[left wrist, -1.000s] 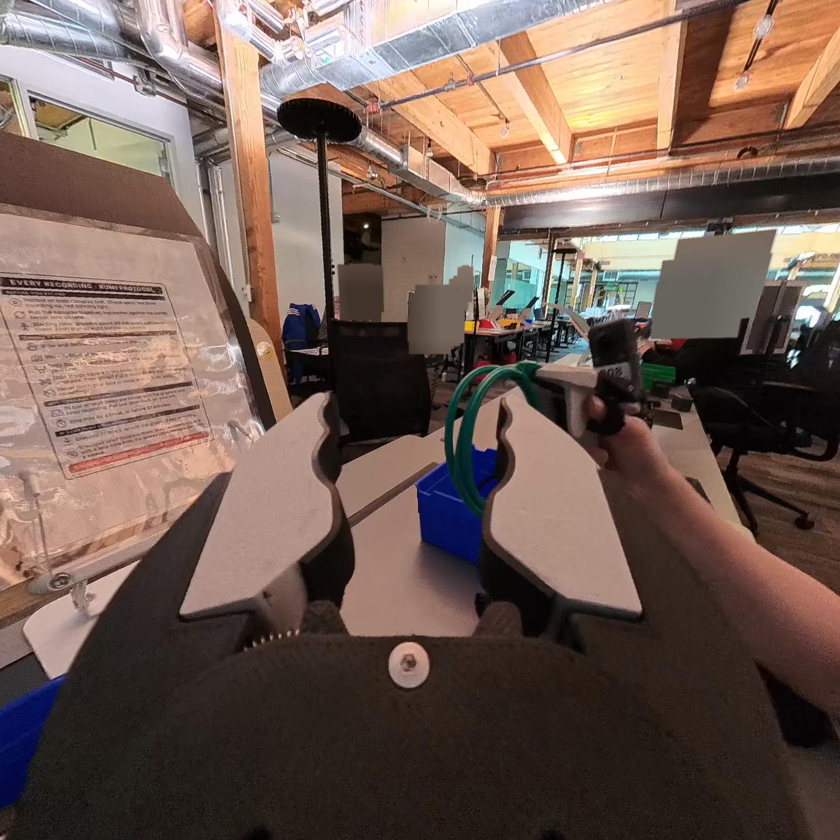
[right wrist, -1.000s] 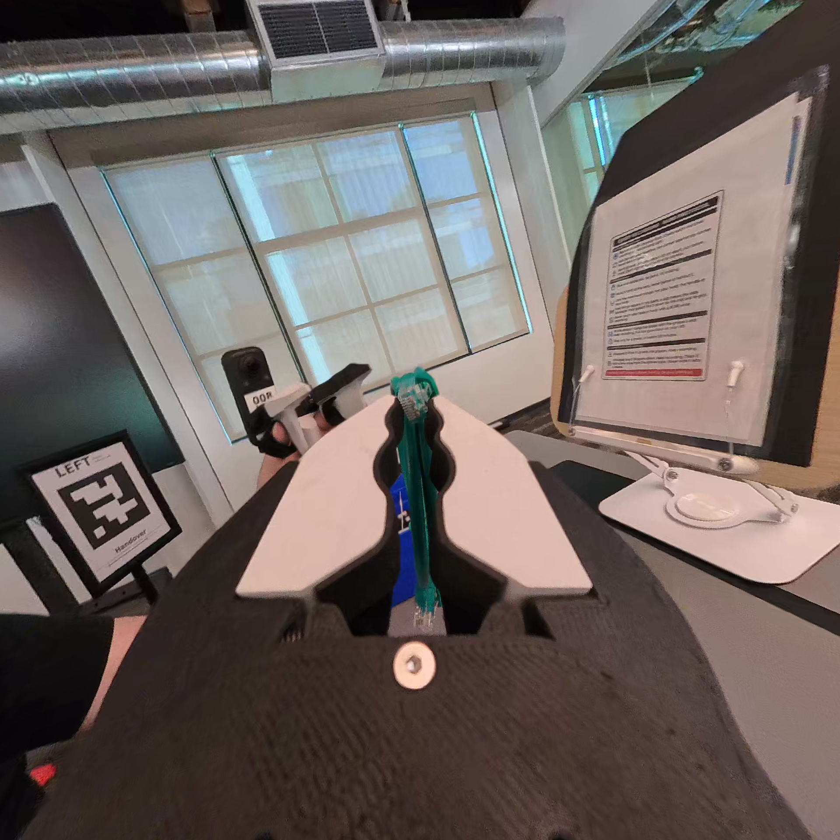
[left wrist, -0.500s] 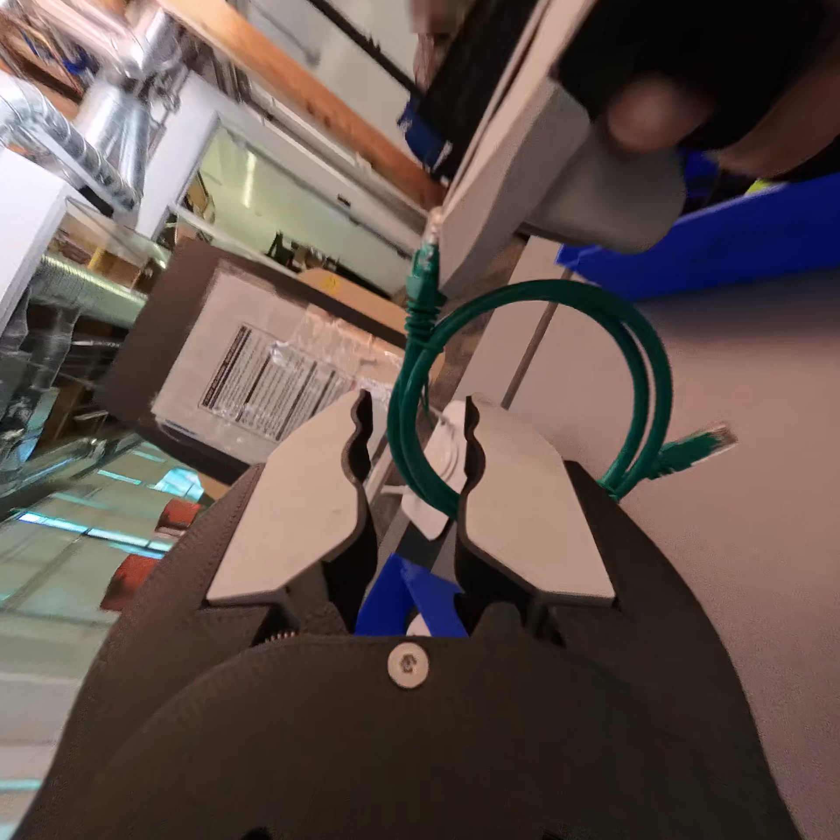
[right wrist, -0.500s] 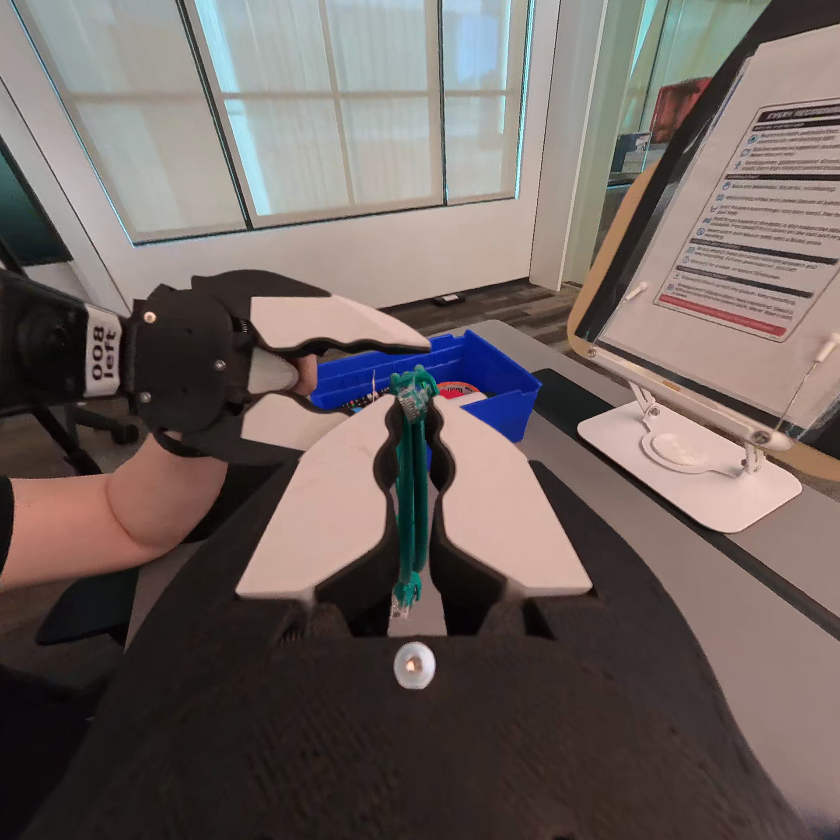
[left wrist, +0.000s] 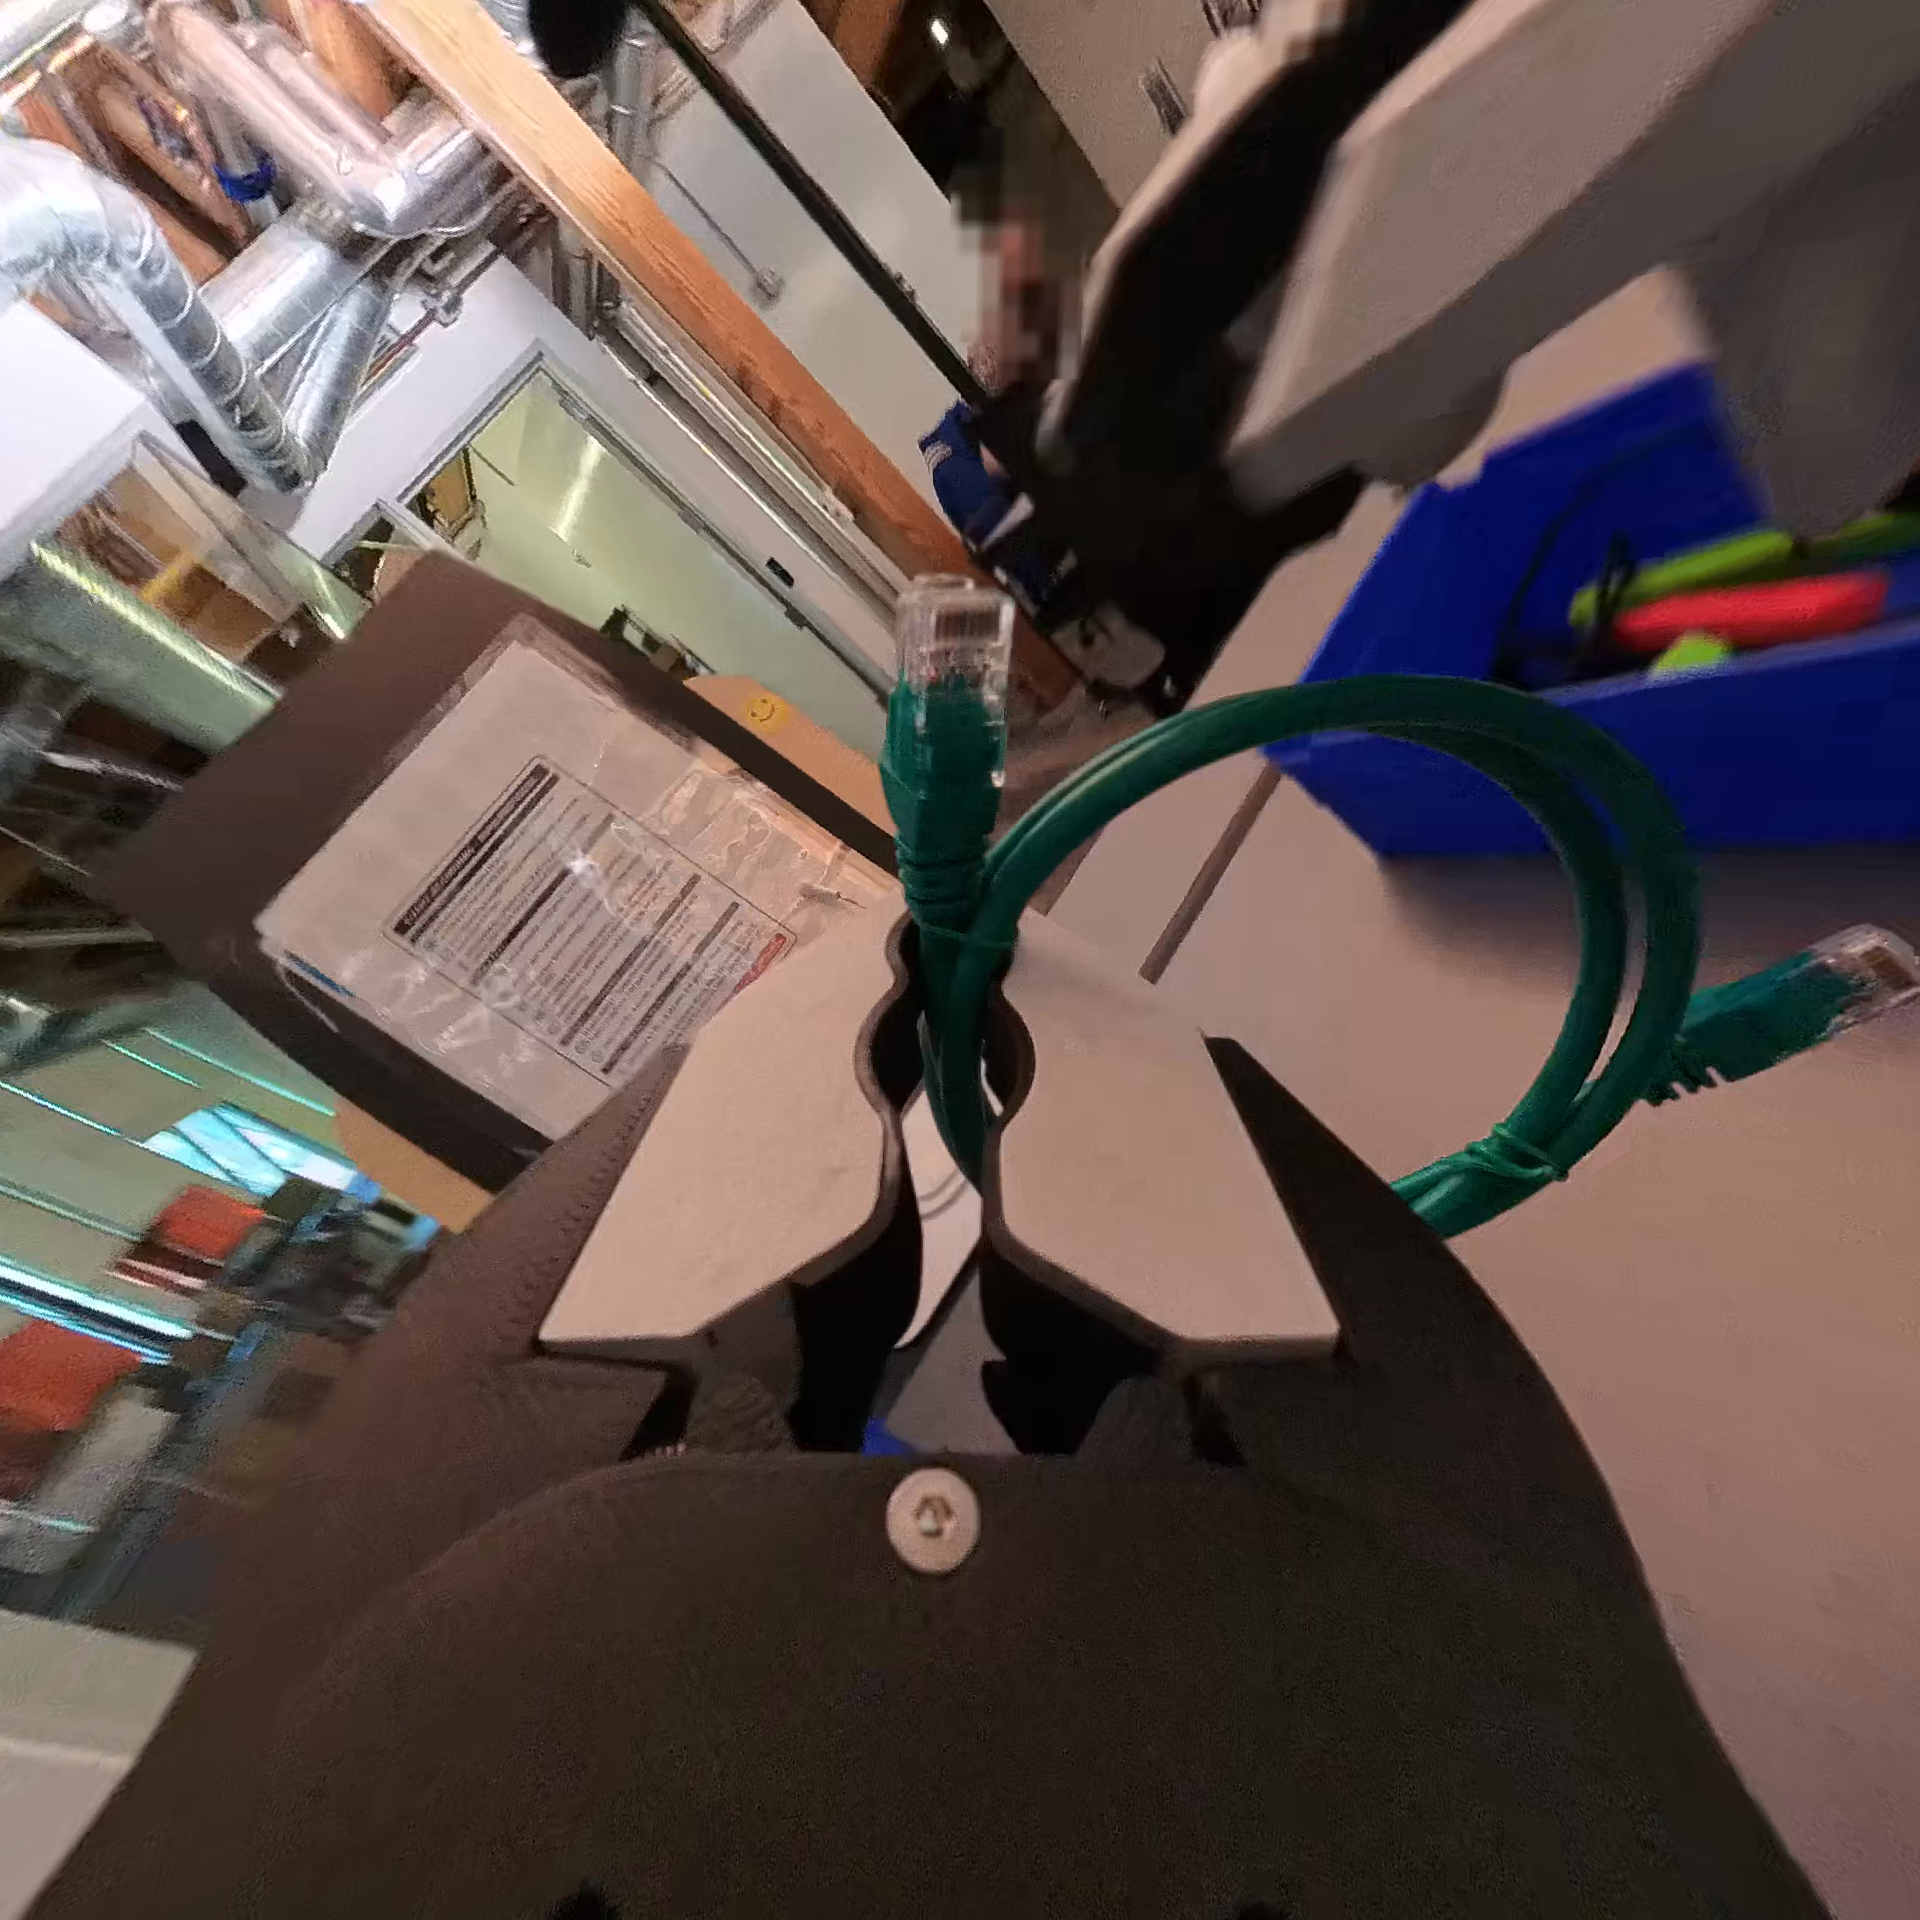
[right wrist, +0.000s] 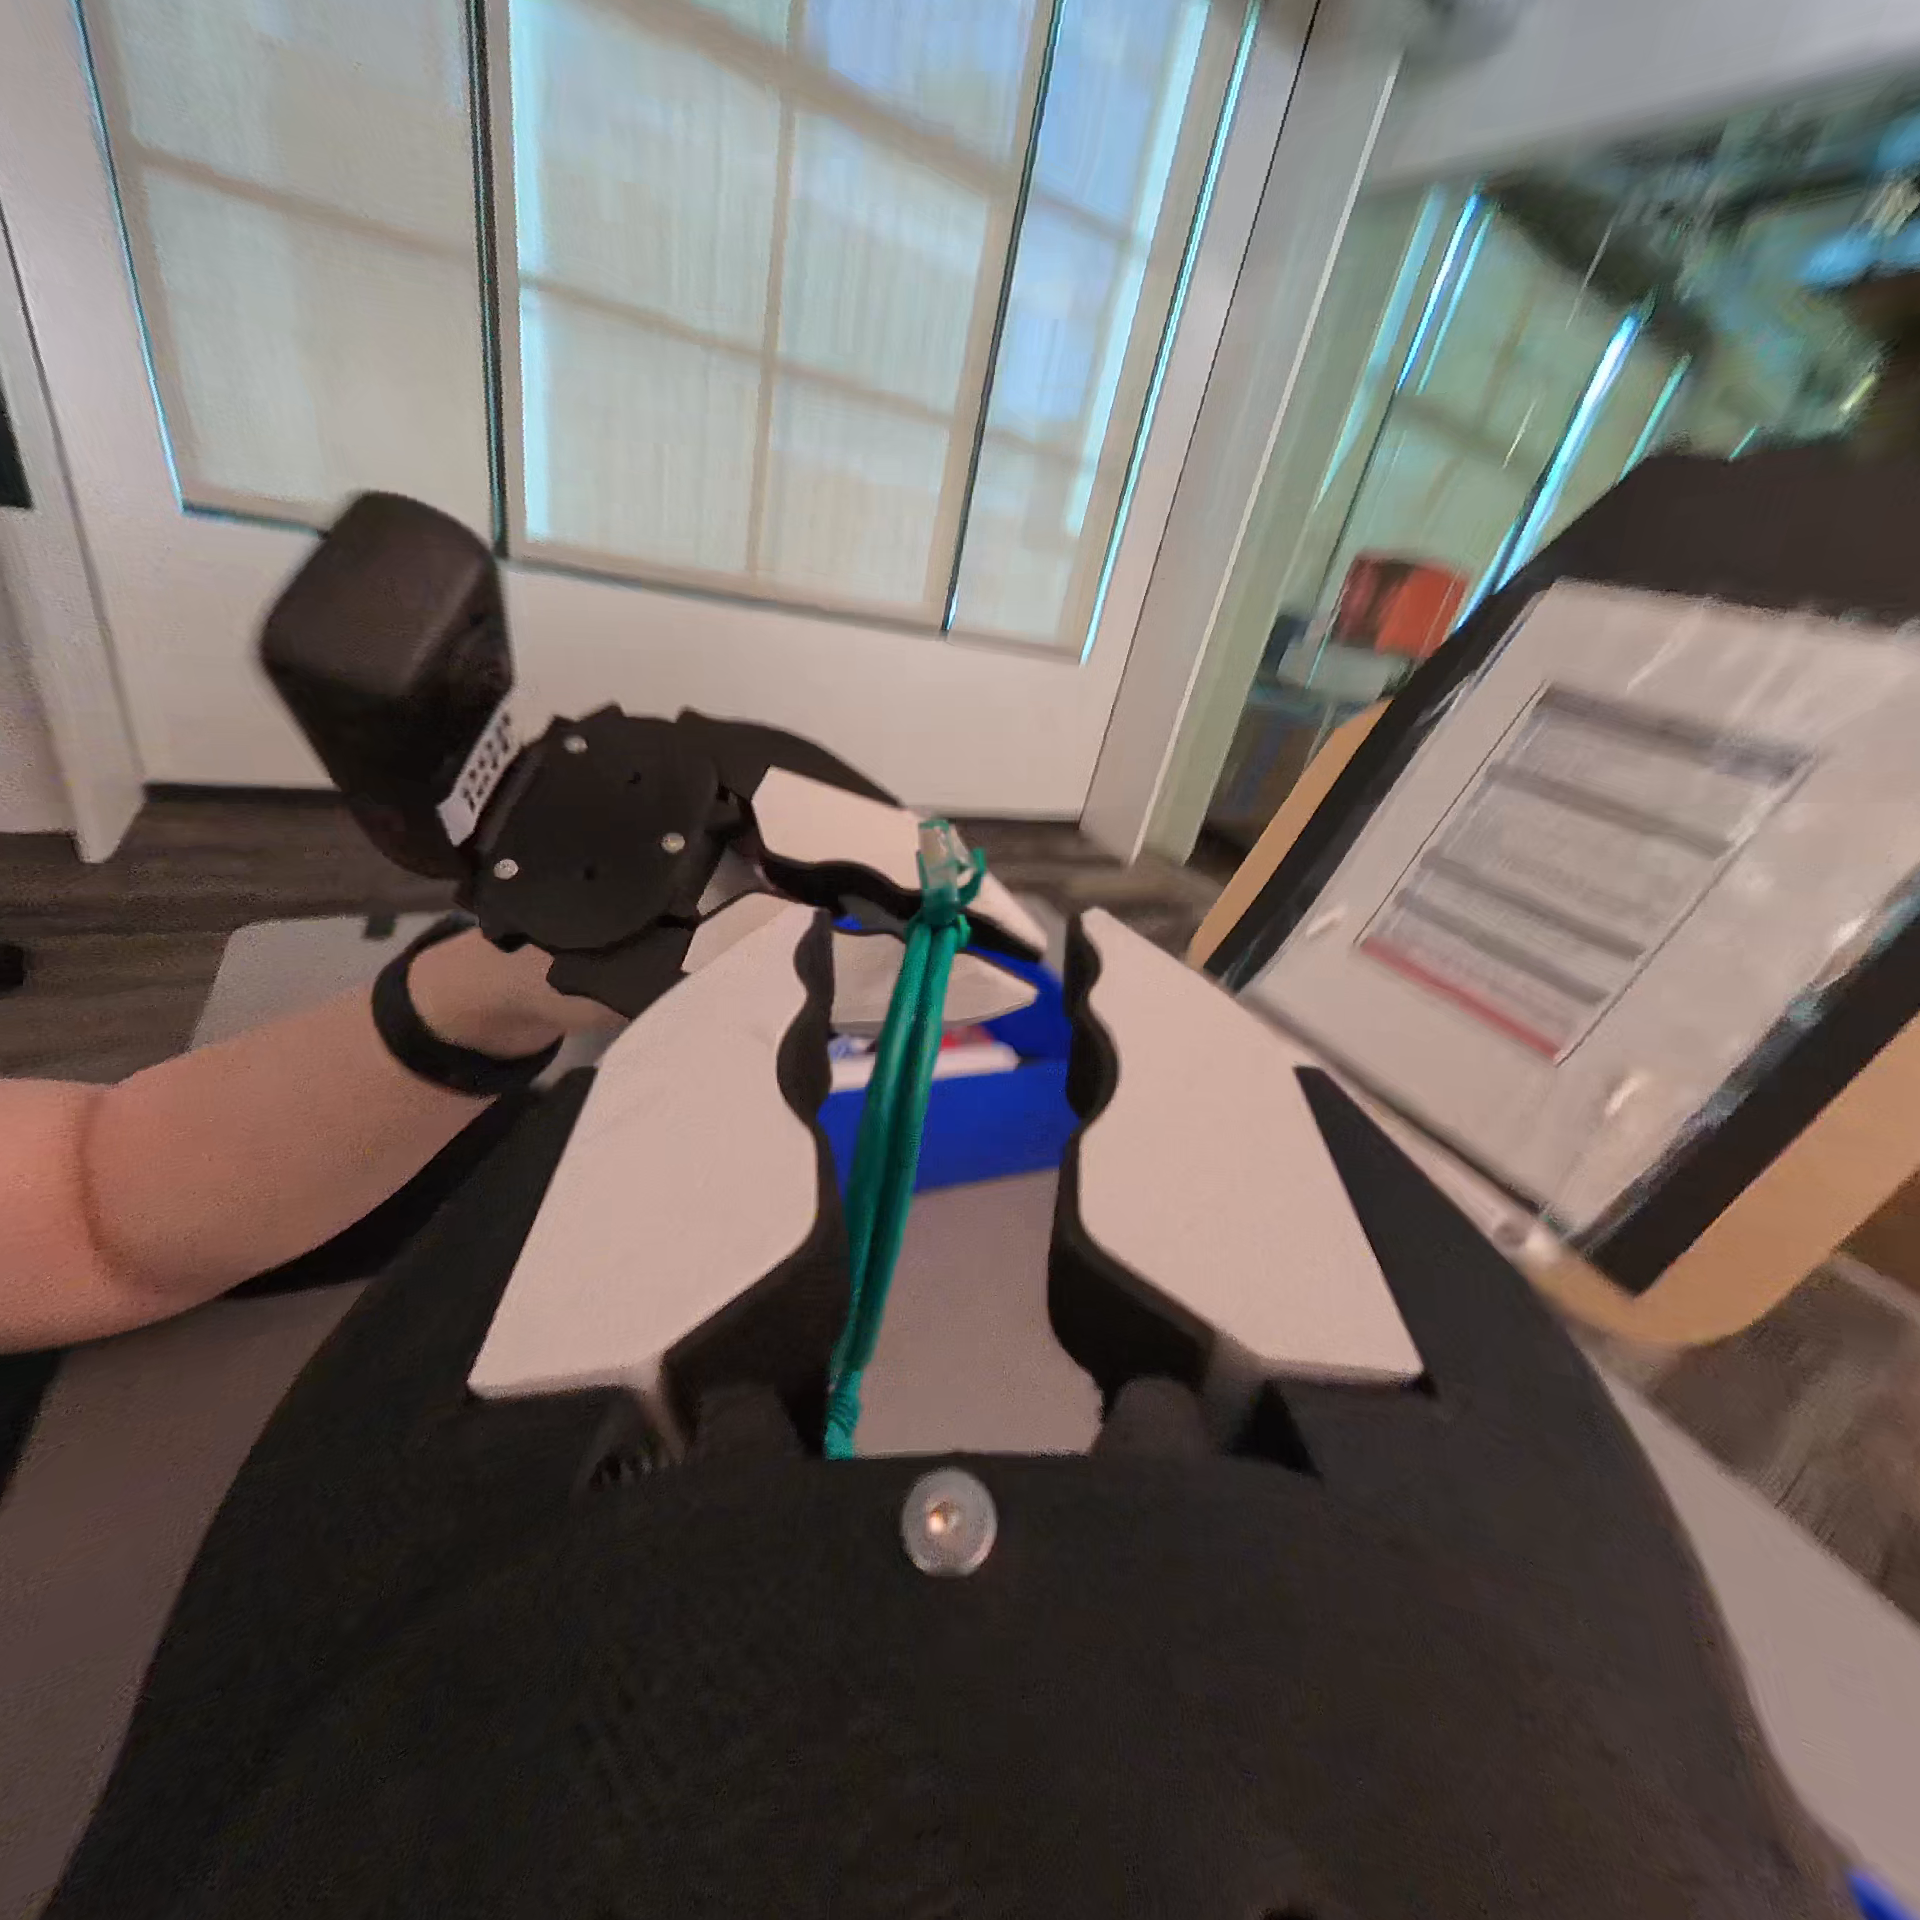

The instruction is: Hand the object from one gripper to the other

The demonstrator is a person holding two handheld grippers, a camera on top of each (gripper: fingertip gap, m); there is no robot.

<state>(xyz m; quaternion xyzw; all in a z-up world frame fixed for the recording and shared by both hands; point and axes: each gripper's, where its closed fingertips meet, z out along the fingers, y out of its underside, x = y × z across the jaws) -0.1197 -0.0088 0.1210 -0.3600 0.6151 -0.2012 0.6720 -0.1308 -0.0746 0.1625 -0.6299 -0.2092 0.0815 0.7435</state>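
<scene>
The green cable point(left wrist: 1621, 862) slips out of sight where it passes between the left gripper point(left wrist: 951, 997) fingers, and its lower loop is lost behind the dark body. Above the cable, the right gripper point(left wrist: 1507, 260) is a blur cut off by the top edge. Beside the cable, the blue bin point(left wrist: 1621, 748) runs off the right edge, its bright contents smeared. In the right wrist view the framed sheet point(right wrist: 1590, 914) is too blurred to make out.
</scene>
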